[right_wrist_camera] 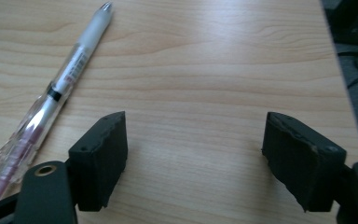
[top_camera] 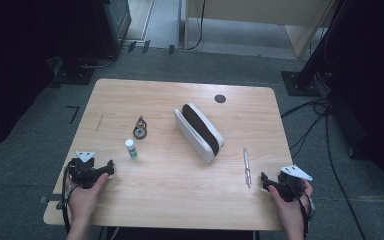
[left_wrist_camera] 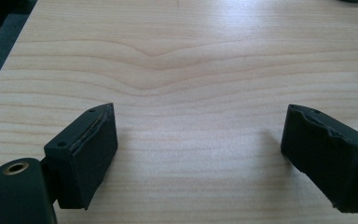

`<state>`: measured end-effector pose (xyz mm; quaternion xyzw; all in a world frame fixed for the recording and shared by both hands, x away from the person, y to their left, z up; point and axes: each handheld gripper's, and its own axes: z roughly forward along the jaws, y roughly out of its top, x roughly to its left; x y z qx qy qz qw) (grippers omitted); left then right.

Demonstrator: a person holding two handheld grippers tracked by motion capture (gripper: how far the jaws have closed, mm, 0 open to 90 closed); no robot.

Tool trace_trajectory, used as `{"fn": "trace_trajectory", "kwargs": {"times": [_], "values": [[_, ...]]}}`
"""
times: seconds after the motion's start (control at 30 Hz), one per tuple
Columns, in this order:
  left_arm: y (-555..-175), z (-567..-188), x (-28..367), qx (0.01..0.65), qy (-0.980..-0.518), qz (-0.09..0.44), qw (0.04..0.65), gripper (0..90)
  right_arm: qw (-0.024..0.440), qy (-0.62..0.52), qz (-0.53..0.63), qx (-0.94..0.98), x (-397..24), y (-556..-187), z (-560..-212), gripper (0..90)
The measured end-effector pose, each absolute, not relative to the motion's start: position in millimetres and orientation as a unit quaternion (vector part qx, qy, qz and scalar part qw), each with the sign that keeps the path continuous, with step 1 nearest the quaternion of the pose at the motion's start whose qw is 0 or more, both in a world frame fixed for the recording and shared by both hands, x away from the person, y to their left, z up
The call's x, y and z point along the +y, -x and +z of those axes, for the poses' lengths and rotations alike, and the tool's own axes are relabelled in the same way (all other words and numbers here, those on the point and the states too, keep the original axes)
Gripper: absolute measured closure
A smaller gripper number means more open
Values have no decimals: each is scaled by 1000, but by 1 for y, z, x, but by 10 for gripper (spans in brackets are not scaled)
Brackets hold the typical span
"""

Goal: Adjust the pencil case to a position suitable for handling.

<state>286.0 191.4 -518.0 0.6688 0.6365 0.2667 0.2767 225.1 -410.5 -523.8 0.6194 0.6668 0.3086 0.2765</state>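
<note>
Pen (right_wrist_camera: 51, 93) clear-barrelled, white grip, flat on table (right_wrist_camera: 214, 56).

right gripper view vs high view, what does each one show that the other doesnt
Right gripper view alone: the pen's clear barrel, black band and printed label, and the ragged pads of the open right gripper, with bare wood between them.

High view alone: the white pencil case, small white bottle, dark round item, left gripper and the person's hands.

Both: the wooden table, the pen lying just left of the right gripper, and grey floor beyond the table's right edge.
</note>
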Motion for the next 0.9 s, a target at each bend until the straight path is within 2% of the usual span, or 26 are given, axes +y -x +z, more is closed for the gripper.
{"fn": "trace_trajectory", "kwargs": {"times": [0.23,0.37,0.47,0.63,0.67,0.9], "values": [[-274,-512,189,653,-648,274,282,137,289,-588,344,673,-400,-222,-495,272],[-263,-496,176,641,-637,293,313,142,259,-558,399,680,-380,-230,-465,370],[-258,-482,162,625,-644,287,335,146,245,-536,408,697,-365,-239,-454,417],[-250,-466,139,599,-651,285,369,185,216,-519,449,695,-336,-255,-444,566],[-249,-463,133,592,-653,284,378,226,216,-512,449,699,-330,-259,-443,572],[-250,-453,98,563,-664,275,408,243,207,-492,438,723,-301,-278,-453,573]]}}
